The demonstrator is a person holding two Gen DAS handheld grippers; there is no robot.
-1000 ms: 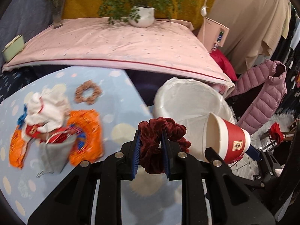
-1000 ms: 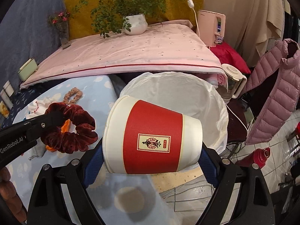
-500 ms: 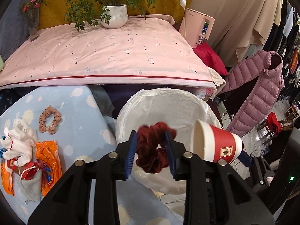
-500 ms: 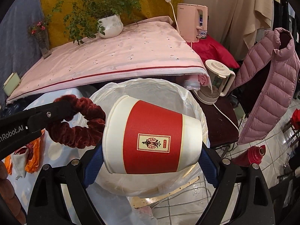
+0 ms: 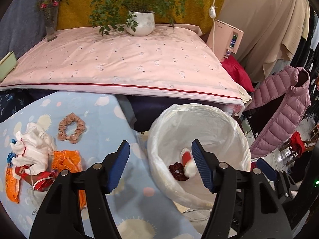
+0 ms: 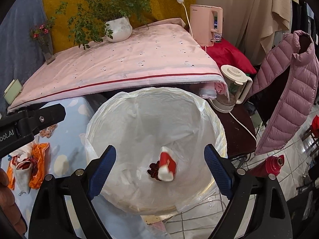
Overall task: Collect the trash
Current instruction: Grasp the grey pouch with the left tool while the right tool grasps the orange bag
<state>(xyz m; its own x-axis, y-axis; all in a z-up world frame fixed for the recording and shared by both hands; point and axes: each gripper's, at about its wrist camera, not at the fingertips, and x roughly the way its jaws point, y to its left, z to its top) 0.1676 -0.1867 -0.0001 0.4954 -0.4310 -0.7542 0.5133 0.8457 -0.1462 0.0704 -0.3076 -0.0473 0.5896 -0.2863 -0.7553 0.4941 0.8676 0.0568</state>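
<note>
Bin [image 6: 209, 119], lined with a white plastic bag, standing just beside the table [image 5: 103, 135] with its pale blue cloth: contains one red-and-white paper cup [image 6: 166, 168] lying on its side and one dark red velvet scrunchie [image 6: 153, 169] touching it, both at the bottom. Left gripper [image 5: 160, 164]: fingers [image 5: 119, 166] spread apart, having just been opening, nothing between them; one finger over the table edge, the other over the bin. Right gripper [image 6: 159, 171]: fingers [image 6: 101, 165] wide apart above the bin mouth, nothing between them. On the table, well apart from the bin: one pinkish-brown scrunchie [image 5: 71, 126]; beside it a heap of crumpled white tissue [image 5: 32, 150] over orange plastic wrapper [image 5: 66, 160] and red packaging scraps [image 5: 42, 181]. Behind: pink-covered surface [image 5: 119, 63] bearing a potted plant [image 5: 140, 23] and a vase of flowers [image 5: 49, 23].
</note>
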